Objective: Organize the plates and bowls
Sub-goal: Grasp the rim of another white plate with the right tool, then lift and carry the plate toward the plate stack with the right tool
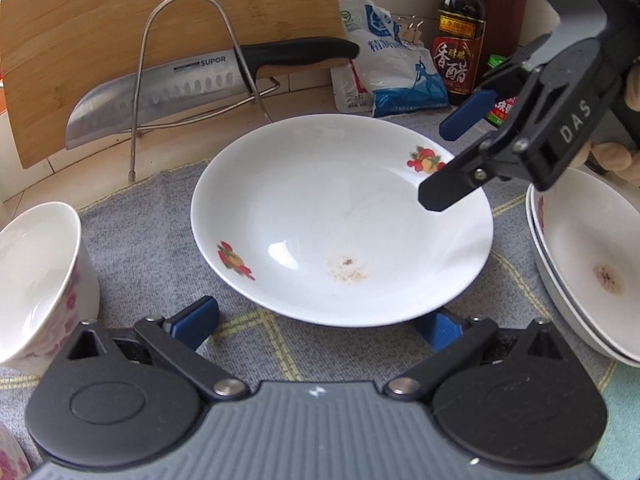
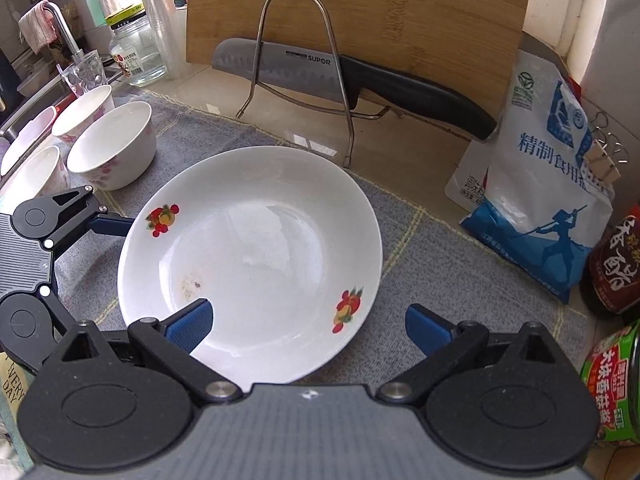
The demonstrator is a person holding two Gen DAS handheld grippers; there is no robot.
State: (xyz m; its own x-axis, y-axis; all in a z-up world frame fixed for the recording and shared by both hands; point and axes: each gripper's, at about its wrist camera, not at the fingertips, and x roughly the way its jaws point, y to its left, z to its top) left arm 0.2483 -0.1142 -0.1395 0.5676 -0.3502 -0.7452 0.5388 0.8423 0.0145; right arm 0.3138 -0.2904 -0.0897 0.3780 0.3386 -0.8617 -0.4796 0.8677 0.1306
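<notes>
Flanking a glossy round white plate (image 2: 256, 256) on nubby grey cloth (image 2: 420, 264), both grippers' jaws wide, empty.

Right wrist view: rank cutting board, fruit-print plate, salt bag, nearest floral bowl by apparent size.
1. cutting board, top cropped
2. fruit-print plate, close to the board; it sits nearer the camera, so this order is unsure
3. salt bag
4. nearest floral bowl
</notes>
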